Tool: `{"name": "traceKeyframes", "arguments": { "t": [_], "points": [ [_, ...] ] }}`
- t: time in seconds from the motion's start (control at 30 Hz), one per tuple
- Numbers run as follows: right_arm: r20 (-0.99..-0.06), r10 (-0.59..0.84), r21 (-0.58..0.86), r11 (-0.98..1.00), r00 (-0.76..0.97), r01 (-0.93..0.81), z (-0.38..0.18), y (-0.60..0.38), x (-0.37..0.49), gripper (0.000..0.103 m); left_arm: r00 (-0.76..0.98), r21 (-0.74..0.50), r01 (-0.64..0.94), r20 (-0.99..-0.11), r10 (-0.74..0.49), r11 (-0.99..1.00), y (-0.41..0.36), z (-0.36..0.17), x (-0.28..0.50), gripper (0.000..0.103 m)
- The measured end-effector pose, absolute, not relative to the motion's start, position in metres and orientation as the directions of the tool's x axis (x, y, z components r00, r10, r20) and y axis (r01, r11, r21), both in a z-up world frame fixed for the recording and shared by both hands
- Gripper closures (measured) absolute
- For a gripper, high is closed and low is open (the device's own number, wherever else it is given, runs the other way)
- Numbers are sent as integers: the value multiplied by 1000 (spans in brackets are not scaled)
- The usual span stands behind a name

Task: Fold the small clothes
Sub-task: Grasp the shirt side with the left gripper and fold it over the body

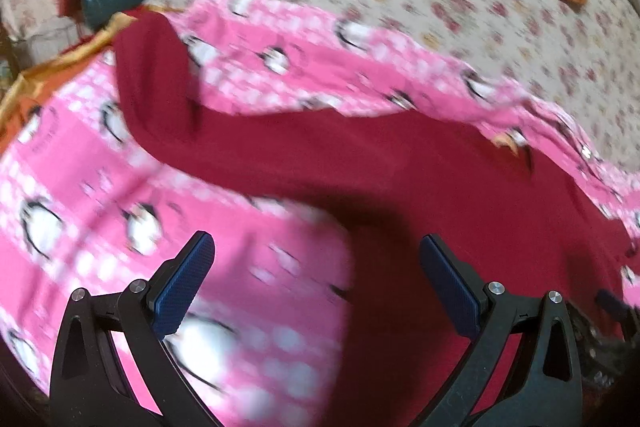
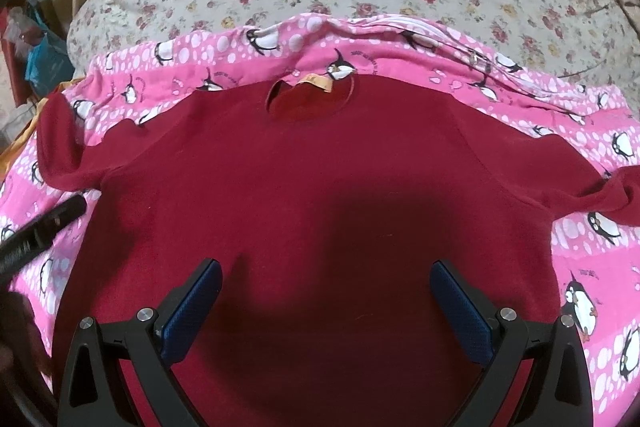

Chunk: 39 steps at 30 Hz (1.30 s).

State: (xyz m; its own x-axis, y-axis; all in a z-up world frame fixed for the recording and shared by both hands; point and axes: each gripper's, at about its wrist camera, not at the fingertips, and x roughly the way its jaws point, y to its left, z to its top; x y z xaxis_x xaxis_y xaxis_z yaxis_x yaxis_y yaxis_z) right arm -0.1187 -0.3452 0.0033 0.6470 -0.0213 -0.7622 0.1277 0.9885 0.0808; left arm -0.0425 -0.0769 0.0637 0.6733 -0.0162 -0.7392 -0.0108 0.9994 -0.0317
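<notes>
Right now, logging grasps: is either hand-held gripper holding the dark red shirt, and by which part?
Nothing held. Left hand-held gripper and right hand-held gripper are open above the dark red shirt.

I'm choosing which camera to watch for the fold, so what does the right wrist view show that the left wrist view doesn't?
Right wrist only: the shirt's neckline with its tag, both sleeves, and the open right gripper over the shirt's body.

Left wrist only: the open left gripper at the shirt's edge, one sleeve, blurred.

Both: red shirt spread on the penguin blanket.
</notes>
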Motion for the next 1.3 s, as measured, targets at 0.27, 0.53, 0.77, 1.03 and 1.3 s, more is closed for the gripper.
{"name": "traceKeyframes", "arguments": {
  "t": [0.27,0.53,0.77,1.03,1.3],
  "points": [
    [-771,1,106,986,637,127,0,-349,-119,0,675,-93,-310,-723,150,946,35,90,23,1],
    [-777,-13,71,992,629,108,-5,-343,-116,0,641,-87,-430,-730,236,899,99,75,90,23],
    [-777,-2,72,993,629,92,-9,-343,-112,0,666,-105,-339,-729,159,935,99,71,123,94],
    [-775,15,93,992,631,90,-4,-346,-113,0,710,-272,-82,-691,-136,959,26,108,92,95],
    [-737,25,175,972,676,155,19,-373,-121,0,612,-329,215,-689,-389,920,-124,101,28,94]
  ]
}}
